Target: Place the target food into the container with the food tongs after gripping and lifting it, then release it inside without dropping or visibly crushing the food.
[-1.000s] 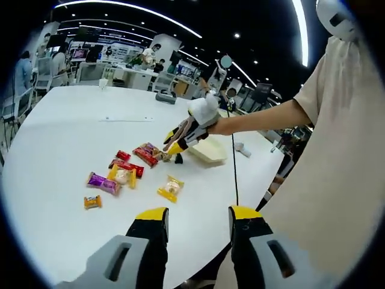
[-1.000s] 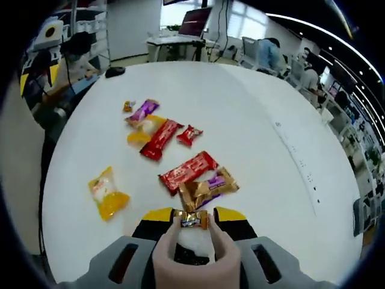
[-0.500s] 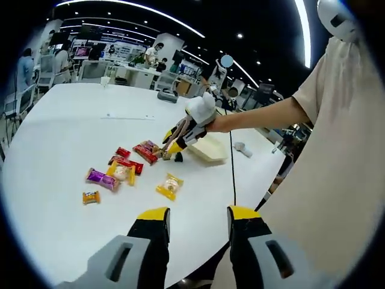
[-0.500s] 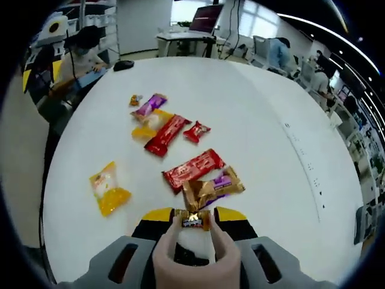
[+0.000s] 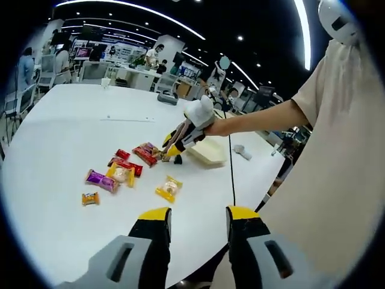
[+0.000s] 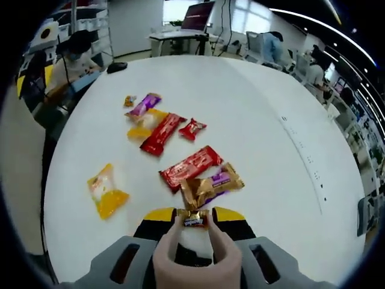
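My right gripper (image 6: 194, 215) is shut on a pair of flesh-coloured food tongs (image 6: 191, 260). The tong tips pinch a small gold-wrapped candy (image 6: 194, 219), held just above the white table and in front of a gold and purple packet (image 6: 210, 184). In the left gripper view the right gripper (image 5: 180, 137) hangs over the snack pile on a person's outstretched arm, beside a shallow cream container (image 5: 210, 150). My left gripper (image 5: 197, 214) stands open with nothing in it, low over the near table edge.
Snack packets lie spread on the round white table (image 6: 252, 120): a red bar (image 6: 190, 166), a long red pack (image 6: 161, 133), a yellow pack (image 6: 106, 192), a purple one (image 6: 144, 105). A person (image 6: 67, 60) sits at the far rim. A cable (image 5: 231, 174) hangs by the container.
Both cameras drifted slightly. The candy stays pinched in the tongs, and the left gripper stays open.
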The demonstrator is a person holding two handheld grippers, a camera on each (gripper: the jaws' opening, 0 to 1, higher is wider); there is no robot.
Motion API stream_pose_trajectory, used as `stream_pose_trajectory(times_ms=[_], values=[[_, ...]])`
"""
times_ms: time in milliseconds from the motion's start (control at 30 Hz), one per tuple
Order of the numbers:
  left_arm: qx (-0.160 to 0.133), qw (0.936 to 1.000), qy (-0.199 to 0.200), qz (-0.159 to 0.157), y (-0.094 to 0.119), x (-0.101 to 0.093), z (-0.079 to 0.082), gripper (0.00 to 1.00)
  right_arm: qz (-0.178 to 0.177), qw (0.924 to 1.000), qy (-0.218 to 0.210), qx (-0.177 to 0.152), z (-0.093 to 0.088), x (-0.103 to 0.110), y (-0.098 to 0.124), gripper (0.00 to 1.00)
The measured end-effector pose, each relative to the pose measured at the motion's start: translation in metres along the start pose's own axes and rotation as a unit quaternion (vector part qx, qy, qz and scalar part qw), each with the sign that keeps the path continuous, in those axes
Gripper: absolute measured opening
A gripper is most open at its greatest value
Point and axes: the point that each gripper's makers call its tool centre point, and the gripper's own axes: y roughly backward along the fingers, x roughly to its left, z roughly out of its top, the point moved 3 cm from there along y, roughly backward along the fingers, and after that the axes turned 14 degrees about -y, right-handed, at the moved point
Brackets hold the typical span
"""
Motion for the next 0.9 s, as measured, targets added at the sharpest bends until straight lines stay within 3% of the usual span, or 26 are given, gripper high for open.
stream_pose_trajectory(times_ms=[233, 633, 900], values=[[-0.024, 0.9996, 0.004, 0.013, 0.005, 0.002, 0.009, 0.32, -0.017, 0.9987, -0.048, -0.002, -0.005, -0.001, 0.003, 0.2], [-0.013, 0.9997, -0.002, 0.019, 0.012, 0.002, 0.005, 0.34, -0.043, 0.9922, -0.111, -0.036, -0.007, -0.007, 0.011, 0.19], [-0.015, 0.9998, -0.008, 0.013, 0.01, -0.004, 0.007, 0.34, -0.053, 0.9898, -0.121, -0.052, -0.006, -0.007, 0.026, 0.19]])
